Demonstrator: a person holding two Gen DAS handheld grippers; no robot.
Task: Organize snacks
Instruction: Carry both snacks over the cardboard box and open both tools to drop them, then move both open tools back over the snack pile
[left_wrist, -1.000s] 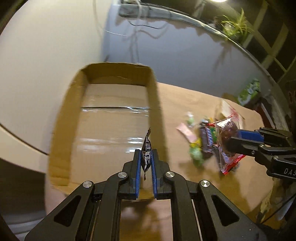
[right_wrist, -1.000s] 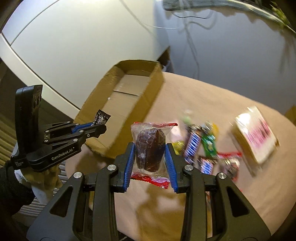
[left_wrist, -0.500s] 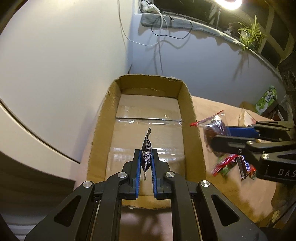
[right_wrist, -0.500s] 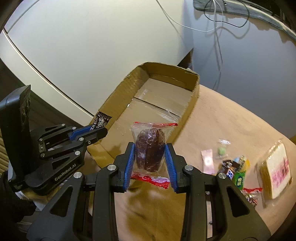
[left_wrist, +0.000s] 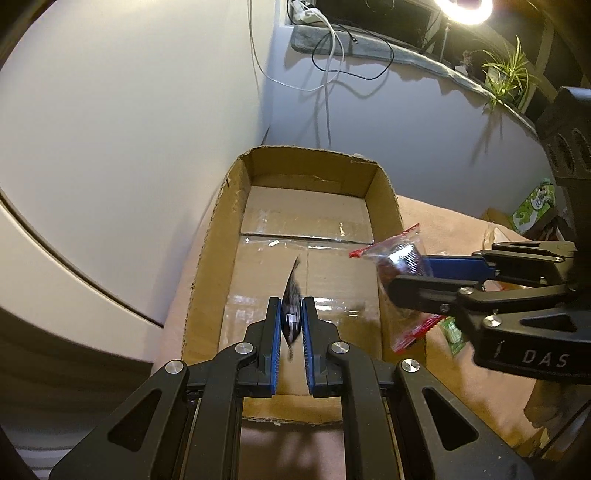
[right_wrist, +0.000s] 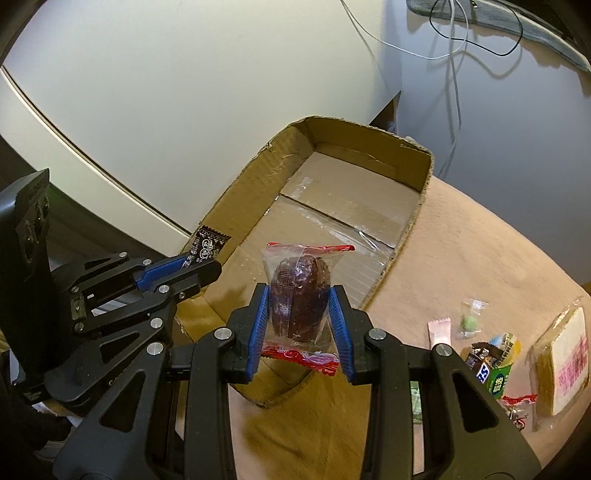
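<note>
Left gripper (left_wrist: 291, 325) clenched on a thin black sachet (left_wrist: 291, 295), edge-on between the blue pads, above the near part of the box (left_wrist: 207, 258). Right gripper (right_wrist: 300, 314) grasping a brown cake (right_wrist: 298, 297) in clear wrap, over the box's near right wall. Loose snacks (right_wrist: 491, 362) on the table, right of the right fingers.

Left gripper (left_wrist: 291, 325): near left, pointing far, blue pads upright, jaws slightly parted with a thin packet between | Right gripper (right_wrist: 298, 314): near right, angled leftward toward the left gripper, jaws wider, pads pressed on a packet's sides | Both raised, close, not touching
</note>
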